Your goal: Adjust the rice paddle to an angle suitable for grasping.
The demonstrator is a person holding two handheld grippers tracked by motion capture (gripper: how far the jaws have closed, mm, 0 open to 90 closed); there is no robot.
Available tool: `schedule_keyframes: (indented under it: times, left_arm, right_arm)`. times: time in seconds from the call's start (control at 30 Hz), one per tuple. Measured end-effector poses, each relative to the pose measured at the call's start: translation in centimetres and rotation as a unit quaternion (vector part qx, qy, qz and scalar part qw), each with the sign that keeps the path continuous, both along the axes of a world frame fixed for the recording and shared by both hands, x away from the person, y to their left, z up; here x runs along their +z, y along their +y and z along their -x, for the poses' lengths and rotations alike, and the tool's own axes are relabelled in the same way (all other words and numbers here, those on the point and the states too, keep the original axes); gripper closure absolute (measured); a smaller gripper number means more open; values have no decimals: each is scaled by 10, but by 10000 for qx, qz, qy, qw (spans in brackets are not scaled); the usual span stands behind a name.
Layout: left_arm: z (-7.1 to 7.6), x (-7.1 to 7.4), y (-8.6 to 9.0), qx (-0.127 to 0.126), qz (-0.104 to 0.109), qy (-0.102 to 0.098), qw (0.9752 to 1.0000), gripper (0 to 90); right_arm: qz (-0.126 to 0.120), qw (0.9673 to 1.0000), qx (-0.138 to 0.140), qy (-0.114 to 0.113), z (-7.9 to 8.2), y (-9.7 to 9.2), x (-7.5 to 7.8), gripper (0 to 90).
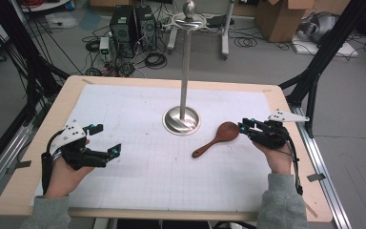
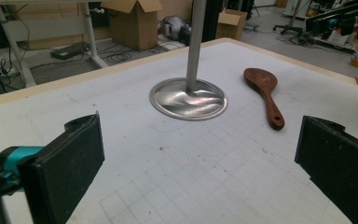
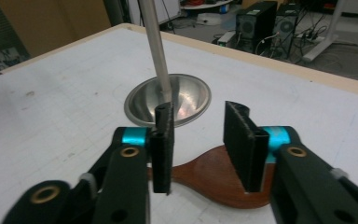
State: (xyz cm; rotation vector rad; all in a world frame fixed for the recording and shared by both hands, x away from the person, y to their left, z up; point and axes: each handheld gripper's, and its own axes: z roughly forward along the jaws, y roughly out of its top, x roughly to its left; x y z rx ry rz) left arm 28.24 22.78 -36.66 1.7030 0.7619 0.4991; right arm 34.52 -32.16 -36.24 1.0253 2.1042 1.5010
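A brown wooden spoon lies flat on the white grid sheet, bowl toward the right, handle pointing to the front left. My right gripper hovers just over the spoon's bowl; its jaws stand apart with a narrow gap and nothing between them. My left gripper is held at the left side of the sheet, wide open and empty, well away from the spoon.
A metal stand with a round dished base and a tall thin pole rises at mid-table, just behind the spoon. The wooden table rim frames the sheet. Computers, cables and boxes lie on the floor beyond.
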Motion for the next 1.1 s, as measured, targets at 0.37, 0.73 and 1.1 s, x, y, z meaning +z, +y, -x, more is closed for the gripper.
schedule_keyframes:
  times: [0.37, 0.73, 1.1]
  left_arm:
    - [6, -4, 8, 205, 11, 14, 9998, 17]
    - [12, -9, 18, 377, 48, 101, 9992, 17]
    - [13, -11, 25, 477, 110, 140, 9987, 17]
  right_arm:
    - [304, 9994, -3, -162, -10, 13, -4, 799]
    - [318, 9995, -29, -51, -23, 16, -13, 890]
    - [358, 9990, 102, 264, -37, 25, -20, 891]
